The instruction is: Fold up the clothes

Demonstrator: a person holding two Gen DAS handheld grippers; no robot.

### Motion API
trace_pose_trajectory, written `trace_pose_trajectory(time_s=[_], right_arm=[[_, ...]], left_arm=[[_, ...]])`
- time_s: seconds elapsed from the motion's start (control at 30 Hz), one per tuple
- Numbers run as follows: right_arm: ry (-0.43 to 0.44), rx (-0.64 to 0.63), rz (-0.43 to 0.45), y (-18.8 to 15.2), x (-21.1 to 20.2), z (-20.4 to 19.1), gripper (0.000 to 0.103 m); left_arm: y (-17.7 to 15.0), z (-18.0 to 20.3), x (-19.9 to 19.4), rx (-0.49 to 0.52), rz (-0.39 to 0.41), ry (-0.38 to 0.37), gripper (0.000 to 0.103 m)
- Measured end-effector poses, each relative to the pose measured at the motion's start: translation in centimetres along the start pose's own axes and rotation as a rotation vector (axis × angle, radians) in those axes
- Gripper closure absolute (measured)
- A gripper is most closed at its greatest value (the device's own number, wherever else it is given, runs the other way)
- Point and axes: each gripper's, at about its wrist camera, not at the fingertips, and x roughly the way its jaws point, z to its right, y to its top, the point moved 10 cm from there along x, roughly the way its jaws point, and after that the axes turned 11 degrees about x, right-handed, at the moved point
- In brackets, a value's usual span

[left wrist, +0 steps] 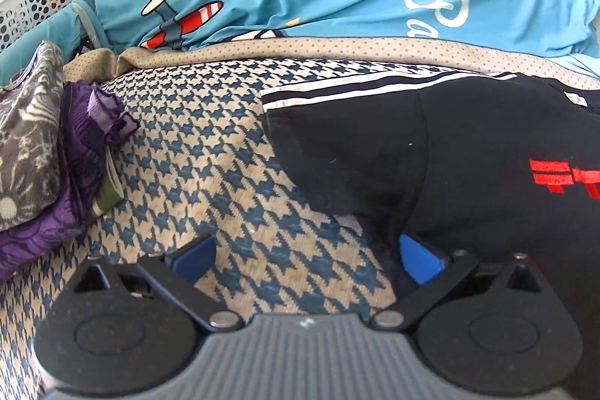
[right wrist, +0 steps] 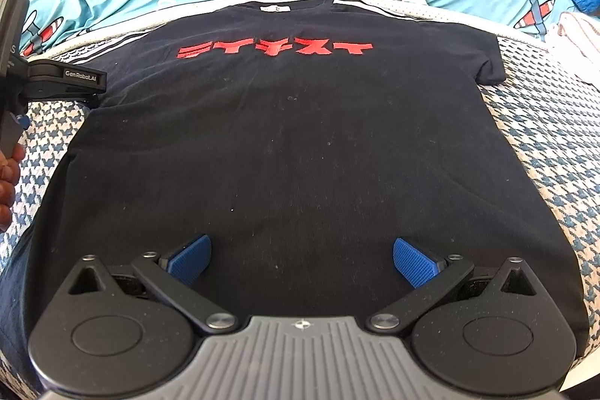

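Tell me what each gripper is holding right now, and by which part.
Nothing is held. The left gripper is open over the houndstooth blanket, and the right gripper is open above the black T-shirt with red lettering.

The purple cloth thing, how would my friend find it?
Look at the houndstooth blanket covering the bed, then its left edge, far from the black T-shirt. The purple cloth sits there in a small pile, under a grey patterned piece; it alone is purple with a frilly edge.
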Motion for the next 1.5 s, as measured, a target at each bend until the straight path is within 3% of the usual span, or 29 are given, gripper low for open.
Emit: trace_pose_trajectory(time_s=[0.67, 0.77, 0.93, 1.33, 1.5], right_arm=[[0.005, 0.003, 0.031, 0.1, -0.1, 0.1, 0.000], [0.007, 0.004, 0.034, 0.0, -0.2, 0.1, 0.000], [0.018, 0.001, 0.043, 0.0, -0.3, 0.1, 0.000], [0.026, 0.057, 0.076, 0.9, -1.3, 0.5, 0.000], [0.086, 0.050, 0.081, 0.9, -2.1, -0.5, 0.000]], left_arm=[[-0.8, -1.3, -1.1, -0.009, -0.017, -0.002, 0.000], [-1.3, -3.0, -1.0, -0.015, -0.059, 0.086, 0.000], [-2.3, -4.7, -1.1, -0.130, -0.092, -0.010, 0.000], [-2.7, -4.0, -2.8, -0.116, -0.064, -0.070, 0.000], [-2.3, -2.9, -3.5, -0.083, -0.036, -0.089, 0.000]])
